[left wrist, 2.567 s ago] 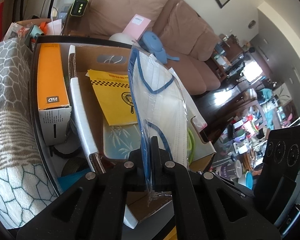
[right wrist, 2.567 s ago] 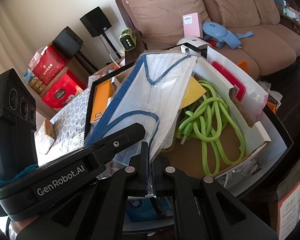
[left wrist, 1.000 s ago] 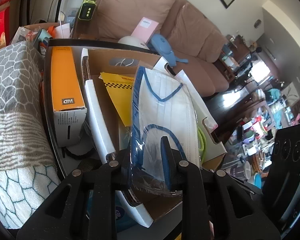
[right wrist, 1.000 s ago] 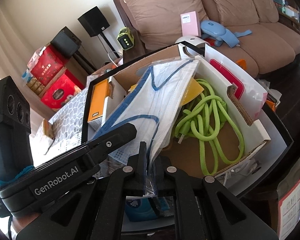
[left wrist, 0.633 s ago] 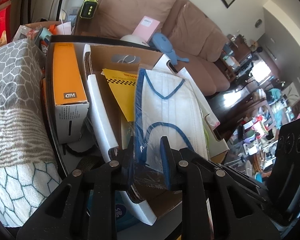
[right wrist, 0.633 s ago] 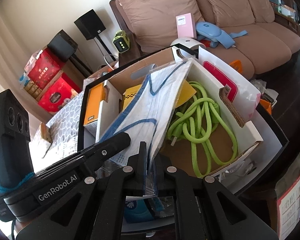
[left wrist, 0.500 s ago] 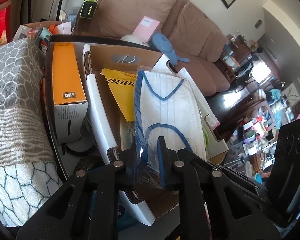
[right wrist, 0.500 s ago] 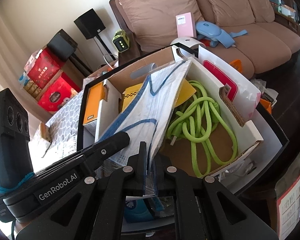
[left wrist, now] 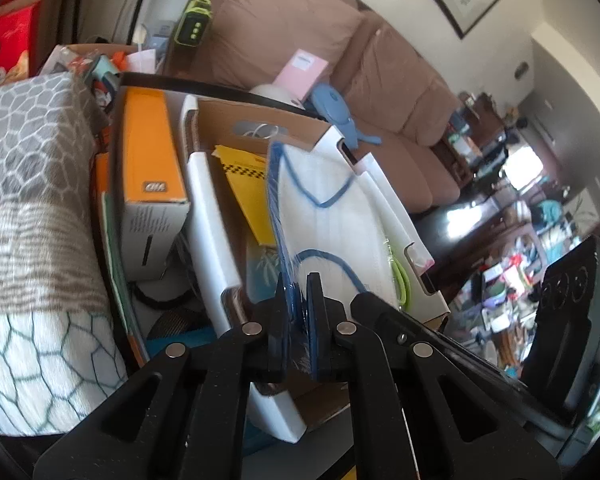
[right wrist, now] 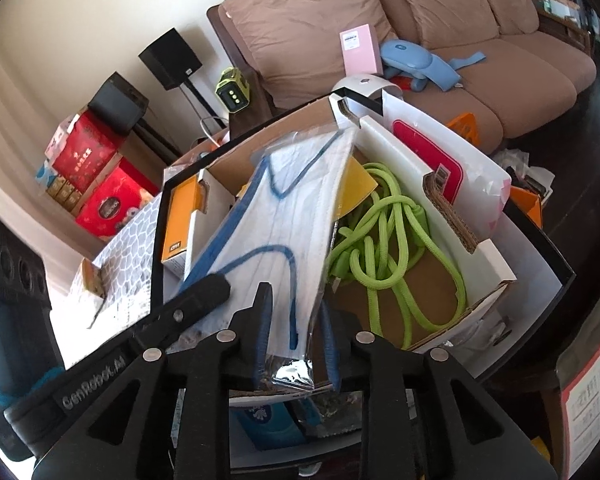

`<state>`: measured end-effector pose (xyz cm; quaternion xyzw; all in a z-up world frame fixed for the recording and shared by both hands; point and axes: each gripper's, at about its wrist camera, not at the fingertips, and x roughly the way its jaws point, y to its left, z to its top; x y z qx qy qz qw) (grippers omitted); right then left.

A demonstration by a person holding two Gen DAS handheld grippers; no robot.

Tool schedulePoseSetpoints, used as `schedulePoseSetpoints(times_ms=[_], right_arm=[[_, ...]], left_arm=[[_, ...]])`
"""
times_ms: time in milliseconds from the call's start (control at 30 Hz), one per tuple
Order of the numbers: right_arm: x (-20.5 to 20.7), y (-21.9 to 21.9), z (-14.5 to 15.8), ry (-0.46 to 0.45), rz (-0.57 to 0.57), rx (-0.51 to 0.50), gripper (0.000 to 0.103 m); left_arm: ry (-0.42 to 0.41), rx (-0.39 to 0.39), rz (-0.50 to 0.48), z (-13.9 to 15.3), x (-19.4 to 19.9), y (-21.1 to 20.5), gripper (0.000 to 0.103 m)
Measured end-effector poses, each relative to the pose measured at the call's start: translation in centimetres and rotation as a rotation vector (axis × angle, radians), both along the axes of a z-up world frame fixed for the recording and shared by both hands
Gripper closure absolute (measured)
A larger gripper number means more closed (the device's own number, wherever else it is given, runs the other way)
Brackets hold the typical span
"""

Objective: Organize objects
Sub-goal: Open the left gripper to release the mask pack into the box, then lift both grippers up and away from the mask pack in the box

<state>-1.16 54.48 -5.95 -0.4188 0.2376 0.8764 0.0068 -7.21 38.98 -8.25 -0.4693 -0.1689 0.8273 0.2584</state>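
As R gripper (right wrist: 294, 304) opens: mask pack (left wrist: 332, 224), prob. L-held.

A bagged white face mask (right wrist: 276, 240) with blue ear loops is seen between the opening jaws of the right tool (right wrist: 296, 336), above a cardboard box (right wrist: 492, 276). A coiled lime-green rope (right wrist: 384, 248) is contained in the box. The left tool (right wrist: 196, 300) is seen touching the mask's left edge.

A brown sofa (right wrist: 440, 20) fills twelve o'clock, a pink box (right wrist: 359, 49) and blue massager (right wrist: 416, 62) on its seat. Black speakers (right wrist: 170, 58) stand at ten o'clock above red gift boxes (right wrist: 96, 176).
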Motion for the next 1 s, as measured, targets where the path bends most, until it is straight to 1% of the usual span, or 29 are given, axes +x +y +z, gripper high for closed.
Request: schedulePoseSetpoints(times_ms=[33, 133, 267, 533, 633, 833, 933, 1000], right_arm=[[0.0, 0.0, 0.0, 0.001, -0.002, 0.001, 0.079], [0.0, -0.2, 0.1, 0.008, -0.002, 0.000, 0.077], [-0.2, -0.5, 0.2, 0.017, 0.018, 0.000, 0.077], [-0.3, -0.9, 0.4, 0.024, 0.033, 0.006, 0.077], [-0.3, -0.9, 0.5, 0.027, 0.033, 0.005, 0.077], [-0.2, -0.6, 0.5, 0.029, 0.027, 0.003, 0.077], [-0.2, -0.5, 0.5, 0.031, 0.021, 0.001, 0.078], [0.0, -0.2, 0.7, 0.041, 0.007, -0.001, 0.078]], left_arm=[[0.010, 0.005, 0.017, 0.0, 0.3, -0.3, 0.097], [0.077, 0.024, 0.105, 0.1, 1.8, -1.4, 0.097], [0.117, 0.023, 0.118, 0.1, 2.7, -1.3, 0.097], [0.106, 0.017, 0.116, -0.8, 3.5, -0.4, 0.096], [0.119, 0.013, 0.118, -0.7, 4.0, -0.5, 0.095], [0.106, 0.006, 0.107, -0.5, 3.2, -0.5, 0.094], [0.105, -0.009, 0.121, -0.4, 2.8, -0.4, 0.091], [0.096, -0.034, 0.105, -0.3, 2.3, 0.1, 0.087]])
